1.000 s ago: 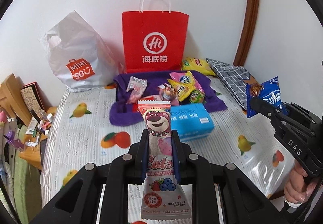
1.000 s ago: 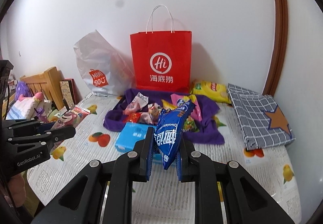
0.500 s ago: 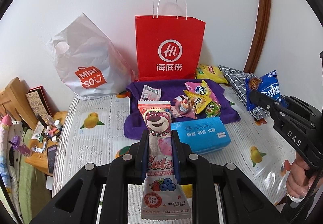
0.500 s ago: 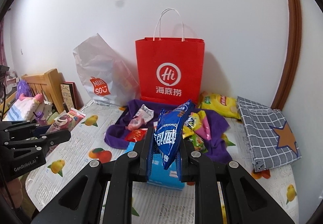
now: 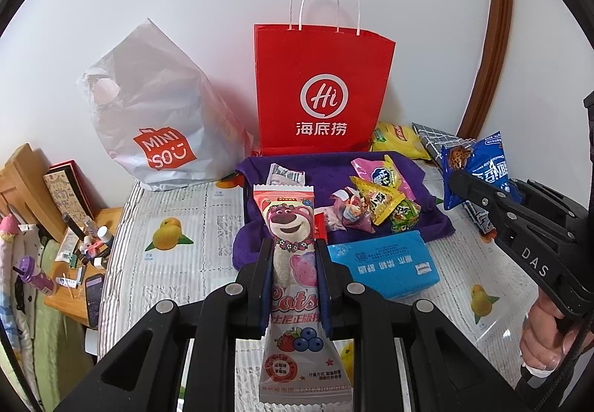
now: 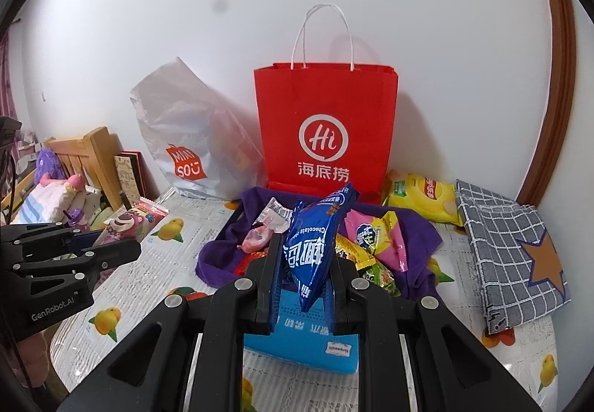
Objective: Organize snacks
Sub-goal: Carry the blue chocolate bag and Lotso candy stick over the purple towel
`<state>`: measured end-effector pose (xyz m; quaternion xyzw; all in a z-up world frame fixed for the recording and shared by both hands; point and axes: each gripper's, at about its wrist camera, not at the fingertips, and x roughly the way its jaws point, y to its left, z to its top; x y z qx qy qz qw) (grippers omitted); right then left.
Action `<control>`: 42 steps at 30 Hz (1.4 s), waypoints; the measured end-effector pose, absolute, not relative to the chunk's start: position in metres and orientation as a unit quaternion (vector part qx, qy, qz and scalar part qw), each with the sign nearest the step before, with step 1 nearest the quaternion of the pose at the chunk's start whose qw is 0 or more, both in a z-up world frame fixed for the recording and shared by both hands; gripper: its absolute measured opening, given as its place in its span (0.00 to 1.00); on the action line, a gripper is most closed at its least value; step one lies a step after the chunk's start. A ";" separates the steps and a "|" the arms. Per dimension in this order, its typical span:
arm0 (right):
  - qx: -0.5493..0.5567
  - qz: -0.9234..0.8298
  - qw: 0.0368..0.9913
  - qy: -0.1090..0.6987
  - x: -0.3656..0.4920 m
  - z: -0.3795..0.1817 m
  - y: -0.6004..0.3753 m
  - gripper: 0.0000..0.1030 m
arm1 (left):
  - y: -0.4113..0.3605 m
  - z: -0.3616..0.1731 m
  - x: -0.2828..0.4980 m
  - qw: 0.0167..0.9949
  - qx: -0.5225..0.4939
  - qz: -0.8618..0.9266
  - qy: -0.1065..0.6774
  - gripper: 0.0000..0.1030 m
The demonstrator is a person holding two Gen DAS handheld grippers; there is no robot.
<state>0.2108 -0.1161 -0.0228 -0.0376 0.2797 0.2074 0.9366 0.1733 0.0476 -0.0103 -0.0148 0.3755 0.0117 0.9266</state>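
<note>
Red paper bag looms closer ahead; left tongs pinching the pink bear snack, right tongs pinching the blue cookie packet — bagging next, likely.

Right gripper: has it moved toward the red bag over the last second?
Yes. The right gripper, shut on the blue cookie packet, has closed in on the red bag, which now looms larger.

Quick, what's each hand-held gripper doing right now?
Left hand-held gripper: closed on the pink bear snack packet.
Right hand-held gripper: closed on the blue chocolate snack bag.
</note>
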 end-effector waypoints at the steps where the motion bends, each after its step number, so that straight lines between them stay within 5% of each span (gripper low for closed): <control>1: -0.036 0.207 0.936 0.283 0.216 -0.024 -0.115 0.18 | 0.048 -0.011 0.176 0.926 -0.015 0.012 0.377 0.19; 42: -0.029 0.177 0.922 0.343 0.375 -0.068 -0.106 0.18 | 0.072 -0.036 0.354 0.905 -0.035 -0.025 0.424 0.19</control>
